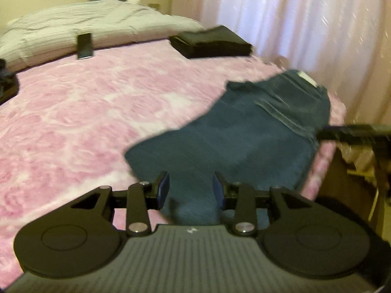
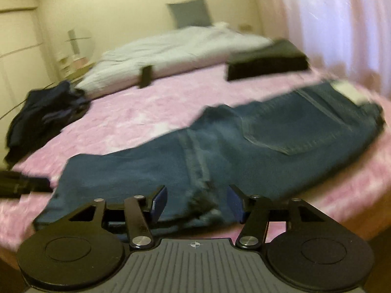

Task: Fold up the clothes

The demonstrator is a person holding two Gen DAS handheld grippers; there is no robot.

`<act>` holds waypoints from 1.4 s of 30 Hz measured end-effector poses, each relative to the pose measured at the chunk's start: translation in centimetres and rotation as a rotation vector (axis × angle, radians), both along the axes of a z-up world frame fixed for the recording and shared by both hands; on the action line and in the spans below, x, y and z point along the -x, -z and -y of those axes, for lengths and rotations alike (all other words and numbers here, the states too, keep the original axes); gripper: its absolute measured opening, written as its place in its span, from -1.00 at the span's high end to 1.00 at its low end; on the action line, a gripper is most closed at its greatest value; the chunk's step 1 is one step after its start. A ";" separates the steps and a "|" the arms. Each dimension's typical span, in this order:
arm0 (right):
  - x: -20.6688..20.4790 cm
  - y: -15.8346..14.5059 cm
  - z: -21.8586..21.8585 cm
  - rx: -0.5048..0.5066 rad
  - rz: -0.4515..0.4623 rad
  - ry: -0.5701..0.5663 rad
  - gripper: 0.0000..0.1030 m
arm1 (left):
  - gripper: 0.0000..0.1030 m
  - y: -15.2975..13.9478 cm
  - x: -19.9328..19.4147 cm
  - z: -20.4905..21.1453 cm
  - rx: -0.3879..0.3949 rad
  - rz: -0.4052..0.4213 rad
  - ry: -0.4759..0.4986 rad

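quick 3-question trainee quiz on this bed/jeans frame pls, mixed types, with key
1. True or false: both grippers, left gripper and right gripper, have their jaws open, with nothing clamped between them.
2. Multiple choice: the folded black stack sits on the pink blanket: A) on top of the jeans B) at the far side, by the curtain C) on the grey pillow.
3. Fill in: the garment laid out nearest both grippers is a pair of blue ____.

Key: 1 true; 2 B; 3 jeans. Bonus check: an unfolded dark pile lies at the blanket's other edge, apart from the jeans.
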State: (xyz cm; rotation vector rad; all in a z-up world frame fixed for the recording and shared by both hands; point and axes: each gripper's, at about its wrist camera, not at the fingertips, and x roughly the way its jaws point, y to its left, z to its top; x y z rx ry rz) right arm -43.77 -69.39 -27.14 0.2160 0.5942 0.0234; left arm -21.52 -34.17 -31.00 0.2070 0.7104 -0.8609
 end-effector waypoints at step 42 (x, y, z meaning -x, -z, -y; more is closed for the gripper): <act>0.4 2.8 -10.9 0.528 0.021 -0.581 -0.48 | -0.07 2.2 6.7 -3.1 -0.381 0.490 0.425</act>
